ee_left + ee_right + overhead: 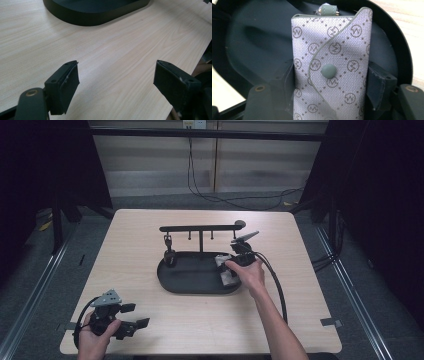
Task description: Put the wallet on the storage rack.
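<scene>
A grey patterned pouch with a snap button lies flat in the black oval tray, at its right end. My right gripper reaches down over it with a jaw along each long edge; the pads stand against the edges and do not visibly squeeze the pouch. In the high view the right gripper is held from the tray's right side. My left gripper rests in a hand at the table's near left corner, jaws wide apart with only bare wood between them.
A black rail on a post rises from the tray's back, with hooks and a small dark item hanging at its left. Another dark item sits in the tray's left end. Cables trail from both grippers.
</scene>
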Available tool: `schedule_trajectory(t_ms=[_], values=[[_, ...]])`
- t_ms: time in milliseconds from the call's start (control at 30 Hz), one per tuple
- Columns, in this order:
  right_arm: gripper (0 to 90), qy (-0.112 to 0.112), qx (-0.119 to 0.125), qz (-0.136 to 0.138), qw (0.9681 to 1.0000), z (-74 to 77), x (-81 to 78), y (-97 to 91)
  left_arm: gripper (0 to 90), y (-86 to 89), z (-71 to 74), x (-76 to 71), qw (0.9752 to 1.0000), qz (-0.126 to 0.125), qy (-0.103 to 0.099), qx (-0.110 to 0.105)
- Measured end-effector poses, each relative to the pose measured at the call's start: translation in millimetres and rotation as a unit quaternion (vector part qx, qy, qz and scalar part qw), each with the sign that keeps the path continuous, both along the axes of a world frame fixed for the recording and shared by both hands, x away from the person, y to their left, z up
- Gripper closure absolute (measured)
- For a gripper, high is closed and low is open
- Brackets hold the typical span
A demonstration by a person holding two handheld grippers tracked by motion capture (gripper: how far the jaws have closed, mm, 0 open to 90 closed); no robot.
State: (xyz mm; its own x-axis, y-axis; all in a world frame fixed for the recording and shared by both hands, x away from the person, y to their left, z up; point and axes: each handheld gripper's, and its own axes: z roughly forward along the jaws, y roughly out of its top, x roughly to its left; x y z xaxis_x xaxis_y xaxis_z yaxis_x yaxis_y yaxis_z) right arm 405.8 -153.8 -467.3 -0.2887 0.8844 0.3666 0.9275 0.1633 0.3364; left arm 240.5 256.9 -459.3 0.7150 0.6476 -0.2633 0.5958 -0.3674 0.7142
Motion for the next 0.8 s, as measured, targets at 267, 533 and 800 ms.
schedule_trajectory(t_ms=[267, 533, 800], values=[[32.4, -0.006, 0.007, -0.003, 1.0000, 1.9, -0.6, 0.5, 20.1, 0.3, 0.3, 0.1, 1.0000, -0.001, -0.001, 0.000], [27.0, -0.030, 0.010, -0.007, 0.9995, 8.5, -4.9, -7.6, 20.1, 0.6, 0.4, 0.3, 1.0000, 0.001, -0.002, -0.001], [19.4, -0.071, 0.013, -0.006, 0.9974, 21.6, -16.4, -15.6, 20.1, 3.8, 0.5, 1.6, 0.9999, 0.012, -0.004, -0.006]])
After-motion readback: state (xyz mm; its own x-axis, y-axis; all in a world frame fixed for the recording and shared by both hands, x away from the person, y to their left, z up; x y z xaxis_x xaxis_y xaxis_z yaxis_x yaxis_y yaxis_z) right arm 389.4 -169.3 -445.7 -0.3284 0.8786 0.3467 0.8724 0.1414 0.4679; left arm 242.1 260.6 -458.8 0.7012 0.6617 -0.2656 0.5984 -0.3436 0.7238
